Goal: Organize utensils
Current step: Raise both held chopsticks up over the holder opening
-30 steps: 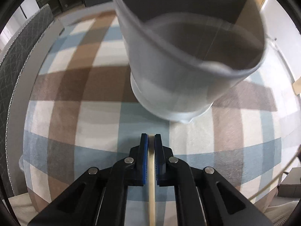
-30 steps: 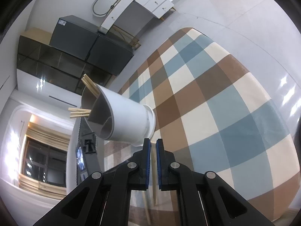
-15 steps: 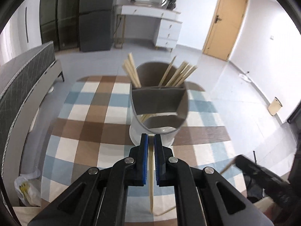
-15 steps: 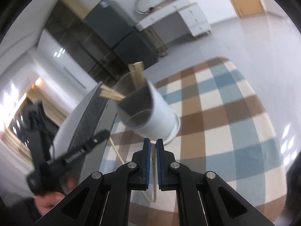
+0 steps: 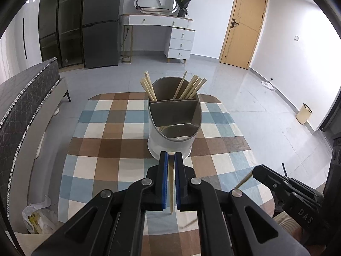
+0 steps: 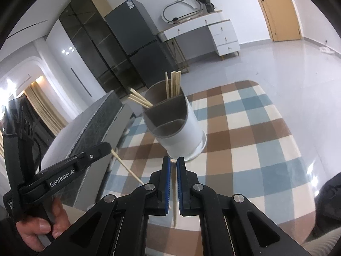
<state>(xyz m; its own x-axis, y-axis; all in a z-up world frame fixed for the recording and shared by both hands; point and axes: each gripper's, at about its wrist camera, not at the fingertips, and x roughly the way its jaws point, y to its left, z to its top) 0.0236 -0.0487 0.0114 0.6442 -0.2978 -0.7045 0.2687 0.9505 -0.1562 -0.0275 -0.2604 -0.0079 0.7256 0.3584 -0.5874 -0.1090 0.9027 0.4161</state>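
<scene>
Two grippers, each pinching one chopstick; one holder sitting just ahead of both.

Left gripper (image 5: 171,156) is clamping a chopstick (image 5: 171,183); right gripper (image 6: 174,162) is clamping another chopstick (image 6: 174,194). White holder (image 5: 170,143) on the checked cloth (image 5: 106,149) is carrying two chopstick bunches in its rear compartments. Only the right view is showing the person's hand (image 6: 37,224) gripping the left tool.
</scene>
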